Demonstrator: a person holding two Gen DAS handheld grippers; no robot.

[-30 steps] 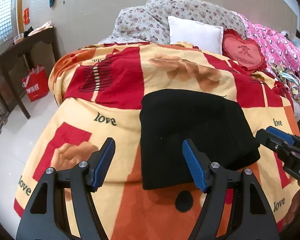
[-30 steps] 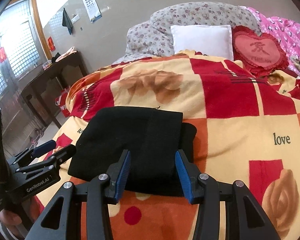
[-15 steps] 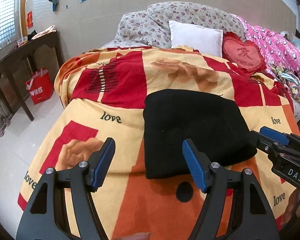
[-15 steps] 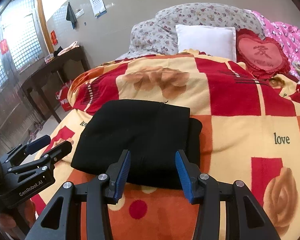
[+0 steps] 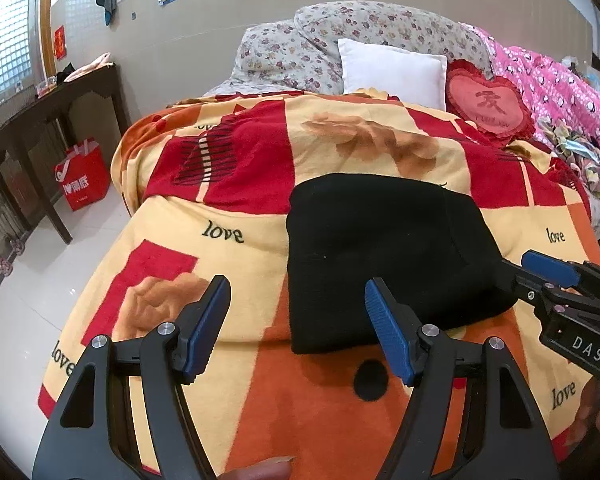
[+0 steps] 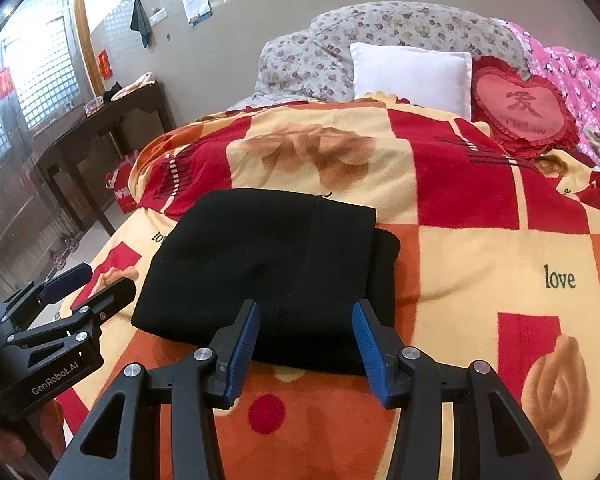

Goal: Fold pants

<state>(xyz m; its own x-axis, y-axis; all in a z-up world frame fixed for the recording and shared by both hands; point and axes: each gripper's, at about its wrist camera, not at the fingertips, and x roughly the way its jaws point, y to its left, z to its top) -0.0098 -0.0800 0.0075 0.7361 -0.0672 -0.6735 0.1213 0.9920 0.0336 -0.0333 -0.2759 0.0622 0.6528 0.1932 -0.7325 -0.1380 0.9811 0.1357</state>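
Observation:
The black pants lie folded into a compact rectangle on the red, yellow and orange blanket; they also show in the right wrist view. My left gripper is open and empty, held above the blanket just in front of the pants' near left corner. My right gripper is open and empty, hovering over the pants' near edge. Each gripper shows in the other's view, the right one beside the pants' right edge and the left one off their left side.
A white pillow, a red heart cushion, floral pillows and a pink quilt lie at the bed's head and right side. A dark wooden table and a red bag stand on the tiled floor at the left.
Both grippers have drawn back and up from the folded pants, staying open. The pants have not moved.

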